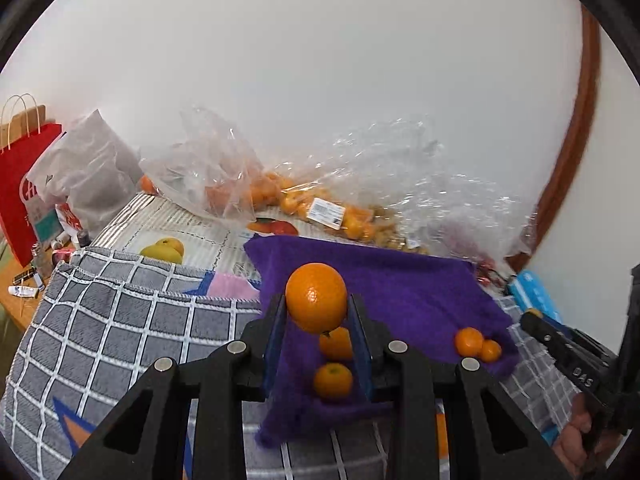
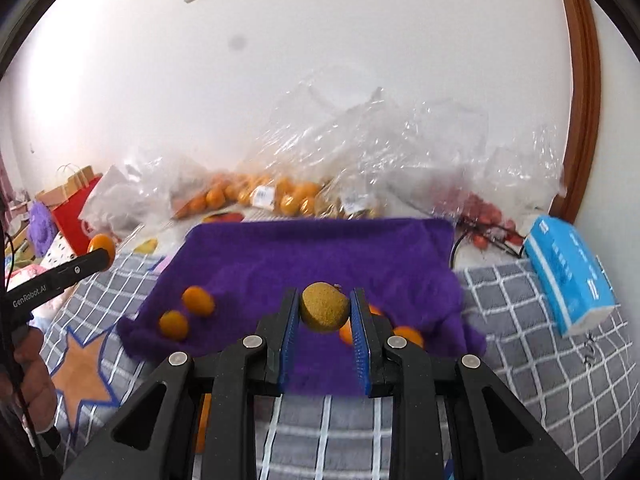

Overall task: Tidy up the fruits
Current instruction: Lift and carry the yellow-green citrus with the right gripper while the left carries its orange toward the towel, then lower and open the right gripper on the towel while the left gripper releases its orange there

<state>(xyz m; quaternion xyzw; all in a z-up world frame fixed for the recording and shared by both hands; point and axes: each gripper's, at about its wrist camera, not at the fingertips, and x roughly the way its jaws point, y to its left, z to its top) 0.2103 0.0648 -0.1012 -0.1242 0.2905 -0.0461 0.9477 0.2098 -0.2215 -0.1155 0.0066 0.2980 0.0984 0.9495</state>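
At the far left a red paper bag stood beside a grey plastic bag, with small bottles on the wooden table below them. A grey checked cloth covered the near surface. Further right, clear plastic bags of small oranges lay along the far wall.

In the left wrist view, the left gripper was closed on a large orange, held between its blue pads above the purple towel. Below it, two small oranges rested on the towel between the fingers, one nearer and one just behind. To the right, two more small oranges sat touching each other near the towel's right edge.

In the right wrist view, a pair of small oranges lay on the left part of the towel. The right gripper was clamped on a brown kiwi, lifted above the towel's near edge. Small oranges showed partly just behind its right finger. Further right, red fruit lay under clear plastic by the far wall, and a blue tissue pack rested on the checked cloth.
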